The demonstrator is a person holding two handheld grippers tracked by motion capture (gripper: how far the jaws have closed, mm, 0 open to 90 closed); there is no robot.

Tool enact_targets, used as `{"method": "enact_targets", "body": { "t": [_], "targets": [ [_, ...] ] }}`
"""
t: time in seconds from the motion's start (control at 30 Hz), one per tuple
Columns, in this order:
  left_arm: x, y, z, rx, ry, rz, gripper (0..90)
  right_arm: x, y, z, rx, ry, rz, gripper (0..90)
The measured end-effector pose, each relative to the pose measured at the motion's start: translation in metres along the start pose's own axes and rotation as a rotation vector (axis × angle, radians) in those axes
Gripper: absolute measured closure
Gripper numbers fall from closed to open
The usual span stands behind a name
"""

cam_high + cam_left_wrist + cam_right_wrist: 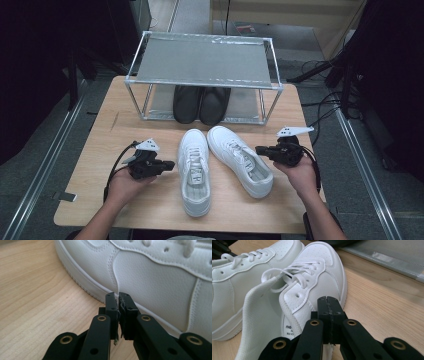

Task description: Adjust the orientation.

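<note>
From above, the left hand-held gripper (pixel 169 164) and right hand-held gripper (pixel 259 150) are flanking two white sneakers (pixel 194 170) mid-worktop (pixel 100 150), bare wood lying outside each. In the left gripper view, clenched empty jaws are nearing a sneaker's sole edge (pixel 82 285). In the right gripper view, clenched jaws are sitting by the heel collar (pixel 287 312).

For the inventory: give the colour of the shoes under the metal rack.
Black shoes, best seen in the high view.
</note>
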State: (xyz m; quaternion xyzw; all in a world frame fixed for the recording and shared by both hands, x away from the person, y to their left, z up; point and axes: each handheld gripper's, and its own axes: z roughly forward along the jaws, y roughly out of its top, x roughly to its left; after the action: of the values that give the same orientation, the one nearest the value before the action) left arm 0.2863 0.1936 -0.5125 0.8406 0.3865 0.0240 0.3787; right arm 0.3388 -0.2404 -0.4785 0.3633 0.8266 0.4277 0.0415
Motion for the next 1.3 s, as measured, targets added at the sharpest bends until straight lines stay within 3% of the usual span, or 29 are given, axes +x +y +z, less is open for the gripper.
{"method": "enact_targets", "body": {
  "t": [0.13,0.27,0.43,1.3],
  "targets": [
    [-0.005,0.001,0.006,0.024,-0.029,0.03,88.7,0.002,0.0,0.001,0.001,-0.017,-0.009,90.0],
    [-0.012,0.004,0.01,0.036,-0.028,0.063,89.4,0.003,0.0,0.001,0.006,-0.019,-0.003,90.0],
    [-0.009,0.004,0.01,0.034,-0.05,0.036,89.3,0.004,0.0,0.003,0.007,-0.022,-0.002,90.0],
    [-0.013,0.007,0.014,0.038,-0.045,0.036,89.6,0.016,0.006,0.016,0.029,-0.018,-0.031,90.0]
  ]
}}
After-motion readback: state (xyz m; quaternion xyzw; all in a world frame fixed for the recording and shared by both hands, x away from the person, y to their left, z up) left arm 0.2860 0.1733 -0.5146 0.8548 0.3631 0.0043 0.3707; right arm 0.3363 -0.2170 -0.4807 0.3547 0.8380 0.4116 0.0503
